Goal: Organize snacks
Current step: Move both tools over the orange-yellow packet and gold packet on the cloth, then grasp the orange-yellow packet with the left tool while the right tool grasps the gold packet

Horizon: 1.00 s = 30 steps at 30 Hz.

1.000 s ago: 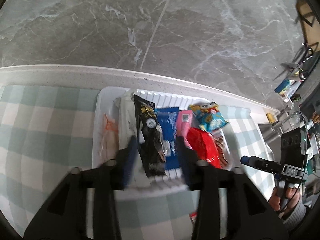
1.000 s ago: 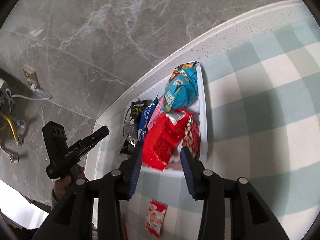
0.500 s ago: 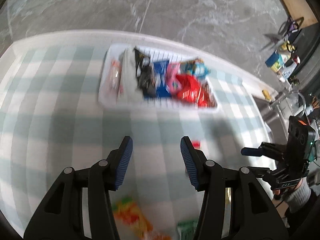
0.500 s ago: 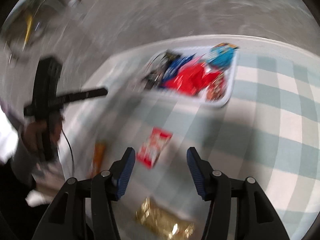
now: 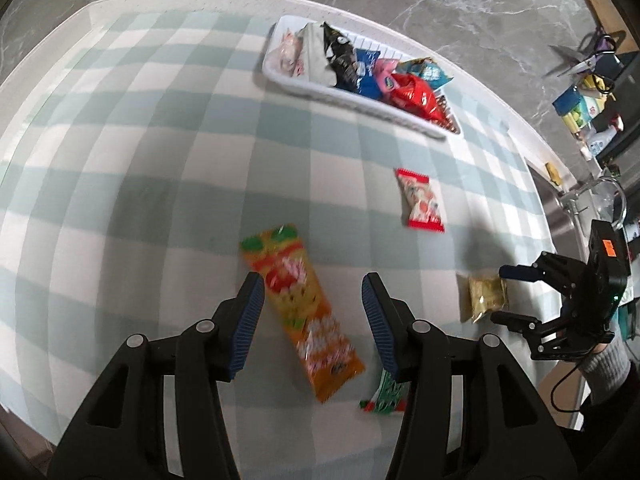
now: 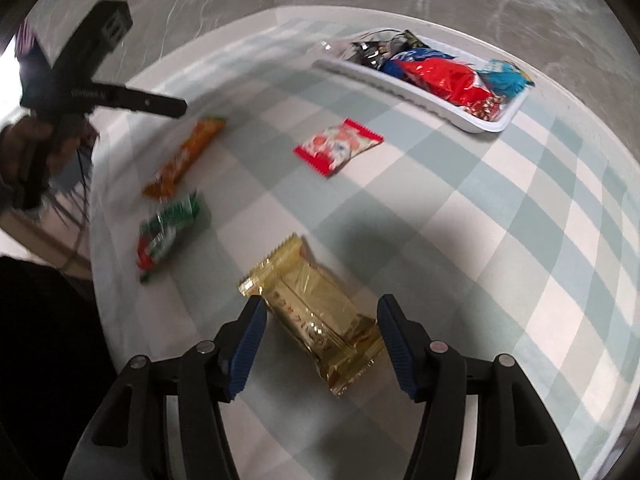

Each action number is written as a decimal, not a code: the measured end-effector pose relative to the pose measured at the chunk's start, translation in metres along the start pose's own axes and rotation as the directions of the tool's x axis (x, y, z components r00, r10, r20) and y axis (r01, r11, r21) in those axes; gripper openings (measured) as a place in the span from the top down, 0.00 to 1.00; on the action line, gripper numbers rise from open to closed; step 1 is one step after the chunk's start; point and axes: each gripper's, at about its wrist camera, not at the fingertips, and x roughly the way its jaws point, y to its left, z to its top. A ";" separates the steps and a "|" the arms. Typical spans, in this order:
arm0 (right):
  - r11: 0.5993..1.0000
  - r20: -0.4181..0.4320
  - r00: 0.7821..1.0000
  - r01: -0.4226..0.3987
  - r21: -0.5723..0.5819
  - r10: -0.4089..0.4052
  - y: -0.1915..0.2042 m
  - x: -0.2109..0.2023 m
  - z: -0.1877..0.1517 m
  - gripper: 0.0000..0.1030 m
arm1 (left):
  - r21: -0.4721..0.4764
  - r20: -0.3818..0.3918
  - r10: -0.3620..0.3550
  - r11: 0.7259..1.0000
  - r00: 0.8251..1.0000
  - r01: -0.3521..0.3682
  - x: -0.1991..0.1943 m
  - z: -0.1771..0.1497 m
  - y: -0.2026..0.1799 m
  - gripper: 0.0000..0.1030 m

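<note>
From the left wrist camera, the left gripper hangs spread over an orange packet on the checked cloth, the pads clear of it on both sides. The white tray sits at one o'clock, crowded with bags. Loose snacks here count four: the orange packet, a red-and-white sweet bag at two o'clock, a gold bar at three by the right gripper, and a green wrapper partly hidden under the right-hand finger. The orange packet lies slantwise to the jaws, so a straight close may catch only a corner and spin it.

From the right wrist camera, the right gripper straddles the gold bar; its jaws have just been opening and touch nothing. The same four loose snacks show: gold bar, green wrapper at ten o'clock, orange packet beyond it, sweet bag at twelve. One tray at one o'clock. The slippery foil may slide out when pinched.
</note>
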 end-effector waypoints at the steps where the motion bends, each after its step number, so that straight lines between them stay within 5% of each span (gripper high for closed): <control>1: 1.000 -0.003 1.000 0.010 -0.014 -0.010 0.002 0.001 0.000 0.41 | -0.004 -0.004 0.006 1.000 1.000 -0.006 0.000 -0.002 0.001 0.52; 15: 0.997 -0.048 0.998 0.045 -0.070 -0.049 0.015 0.018 0.006 0.40 | -0.024 -0.043 0.026 0.999 0.999 -0.027 0.017 -0.014 0.003 0.51; 23: 0.998 -0.036 0.997 0.063 0.000 -0.063 0.006 0.012 0.007 0.63 | 0.004 -0.071 0.050 0.999 0.996 -0.050 0.034 -0.010 -0.007 0.51; 30: 0.997 -0.013 0.998 0.054 0.055 -0.054 0.002 0.010 0.005 0.67 | 0.054 -0.072 0.075 0.996 0.995 -0.072 0.046 -0.011 -0.017 0.51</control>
